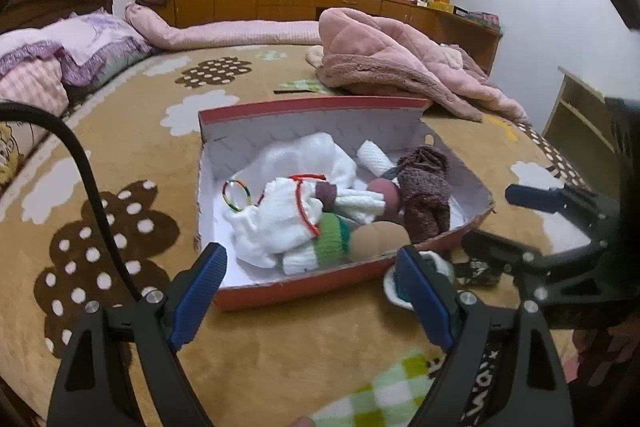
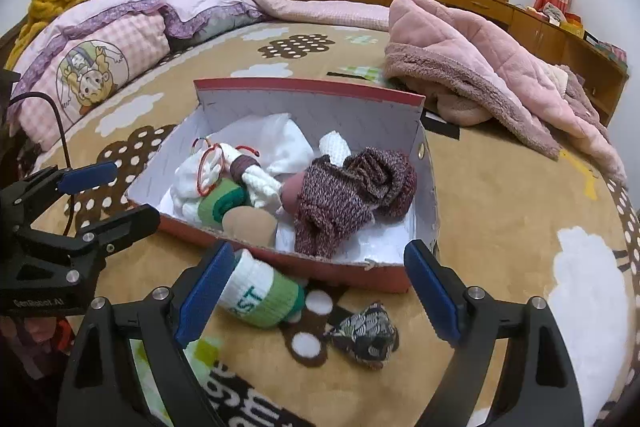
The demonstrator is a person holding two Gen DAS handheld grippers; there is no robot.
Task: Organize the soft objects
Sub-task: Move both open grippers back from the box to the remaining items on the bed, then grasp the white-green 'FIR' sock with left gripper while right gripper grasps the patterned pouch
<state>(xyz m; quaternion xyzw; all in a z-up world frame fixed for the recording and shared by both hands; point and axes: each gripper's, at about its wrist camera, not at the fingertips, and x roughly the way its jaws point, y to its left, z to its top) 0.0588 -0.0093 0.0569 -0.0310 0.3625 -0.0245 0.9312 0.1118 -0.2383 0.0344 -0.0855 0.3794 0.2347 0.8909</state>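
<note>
Socks and other soft knits fill the red box [image 2: 384,277] at frame centre on the blanket [image 2: 500,227]. Below it lie a green-banded sock [image 2: 264,301] and a patterned roll [image 2: 366,335]. Left gripper [image 1: 312,297] and right gripper [image 2: 316,293] both gape wide, empty.

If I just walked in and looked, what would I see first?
Most likely the red cardboard box with white inside, sitting in the middle of the tan fleece bedspread with brown dotted flowers and stuffed with white socks and a fuzzy maroon knitted scarf. Just in front of the box, a rolled white-and-green sock and a small black-and-white patterned cloth bundle lie on the bedspread. Behind the box, a big fluffy pink coat is heaped.
</note>
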